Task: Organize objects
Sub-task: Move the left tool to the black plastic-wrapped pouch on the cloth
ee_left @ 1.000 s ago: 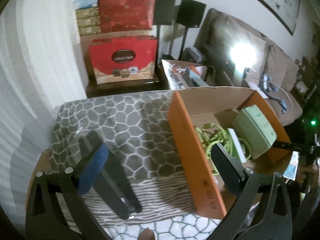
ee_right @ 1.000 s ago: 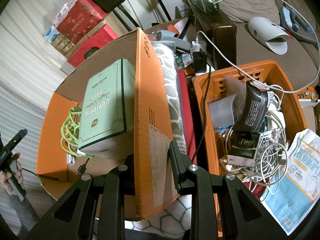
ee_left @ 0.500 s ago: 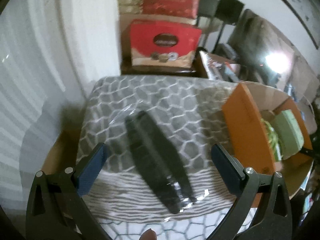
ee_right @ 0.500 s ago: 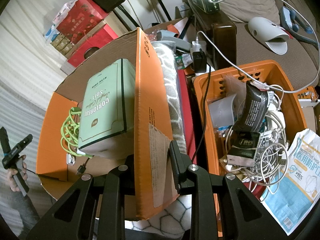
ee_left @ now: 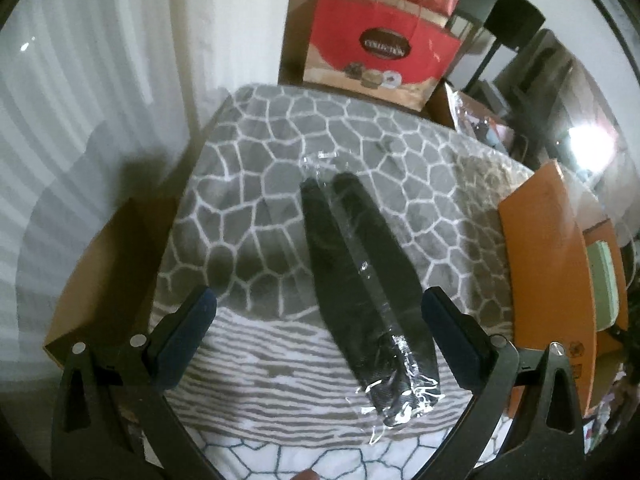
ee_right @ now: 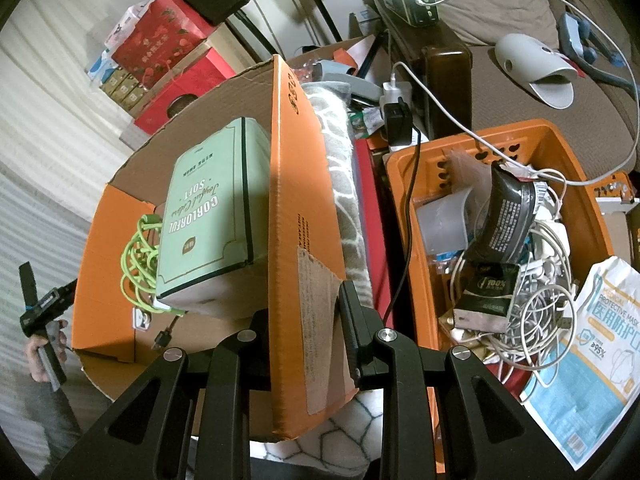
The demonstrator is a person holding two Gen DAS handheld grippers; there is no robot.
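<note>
The left gripper hung spread wide above the black plastic-wrapped pack, which lay mid-frame on the grey patterned blanket, likely lining up a grasp. The right gripper pinched the orange cardboard box wall at lower centre, apparently steadying it to receive things.

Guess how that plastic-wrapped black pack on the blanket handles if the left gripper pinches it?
The wrapped black pack is probably slippery: its clear film is glossy and wrinkled. It looks flat and long, so it likely won't roll. Its loose film end may crumple first. The left gripper is open above it.
</note>
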